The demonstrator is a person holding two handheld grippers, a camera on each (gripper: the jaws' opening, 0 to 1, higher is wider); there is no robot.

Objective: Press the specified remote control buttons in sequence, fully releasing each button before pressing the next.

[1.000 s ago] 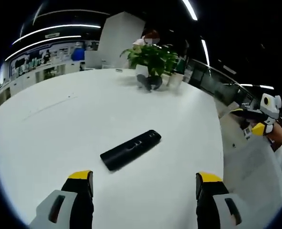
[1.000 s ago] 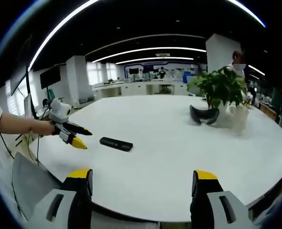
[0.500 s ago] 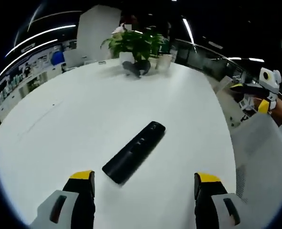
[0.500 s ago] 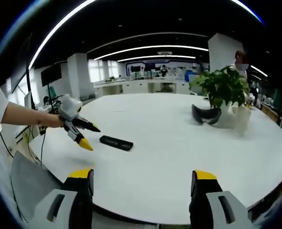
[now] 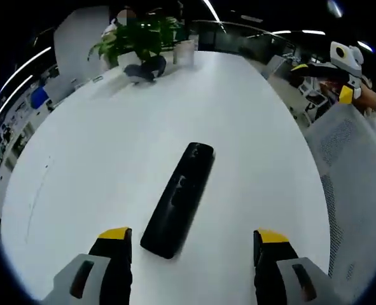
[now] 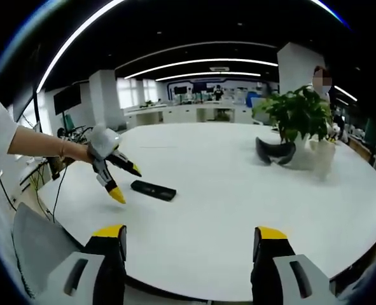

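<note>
A long black remote control [image 5: 179, 198] lies flat on the round white table [image 5: 98, 165], pointing away from me between my left gripper's jaws. My left gripper [image 5: 191, 244] hangs open just above and before its near end, not touching it. In the right gripper view the same remote control [image 6: 153, 190] is small at the table's left edge, and the left gripper [image 6: 123, 180] hovers open beside it, held by a person's hand. My right gripper [image 6: 188, 240] stands open over the near table edge, far from the remote. The right gripper [image 5: 319, 81] also appears at upper right in the left gripper view.
A potted green plant [image 6: 297, 114] with a dark curved object [image 6: 273, 152] at its foot stands at the table's far side, and a person stands behind it. A grey mesh chair [image 5: 356, 184] is beside the table edge. Office desks fill the background.
My left gripper has moved in toward the remote and tilted down over it, so the remote now lies nearer and between its jaws. The right gripper has stayed still.
</note>
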